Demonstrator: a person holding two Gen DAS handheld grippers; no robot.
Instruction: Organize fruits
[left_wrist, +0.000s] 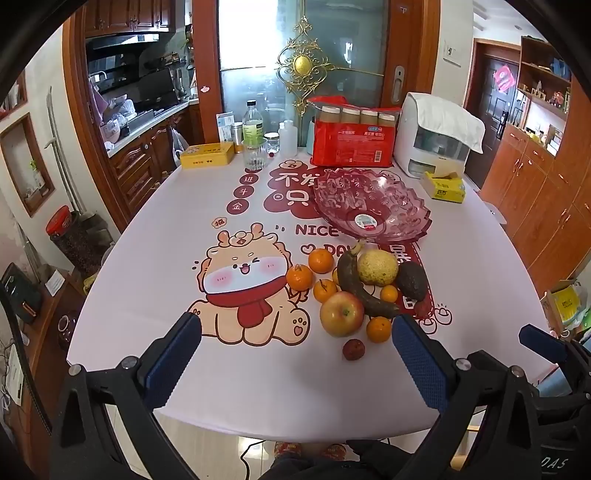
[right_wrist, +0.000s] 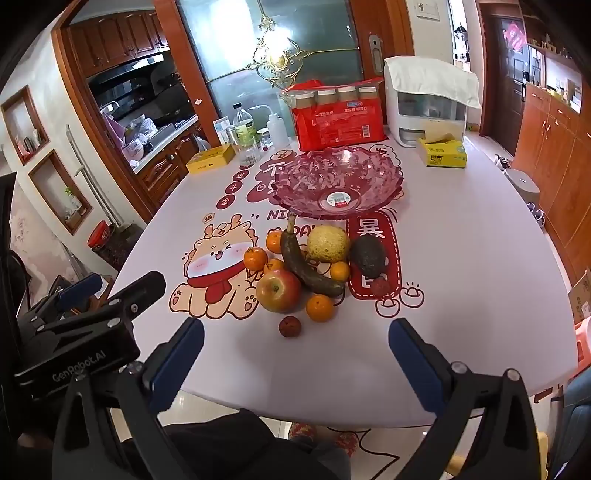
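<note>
A pile of fruit lies on the table in front of a pink glass bowl (left_wrist: 371, 205) (right_wrist: 338, 184): a red-yellow apple (left_wrist: 341, 314) (right_wrist: 279, 290), a dark overripe banana (left_wrist: 356, 286) (right_wrist: 304, 267), a yellow melon (left_wrist: 377, 267) (right_wrist: 328, 243), a dark avocado (left_wrist: 413, 280) (right_wrist: 366, 256), several small oranges (left_wrist: 320, 260) (right_wrist: 320, 307) and a small red fruit (left_wrist: 353, 349) (right_wrist: 289, 326). My left gripper (left_wrist: 297, 325) is open near the table's front edge, nothing between its fingers. My right gripper (right_wrist: 295, 330) is open too, held short of the small red fruit.
At the back of the table (left_wrist: 166, 280) stand a red package with jars (left_wrist: 351, 138), a white appliance (left_wrist: 436, 140), a yellow tissue box (left_wrist: 445, 186), a yellow tin (left_wrist: 207, 155), bottles and a glass (left_wrist: 255, 153). Wooden cabinets line the right side.
</note>
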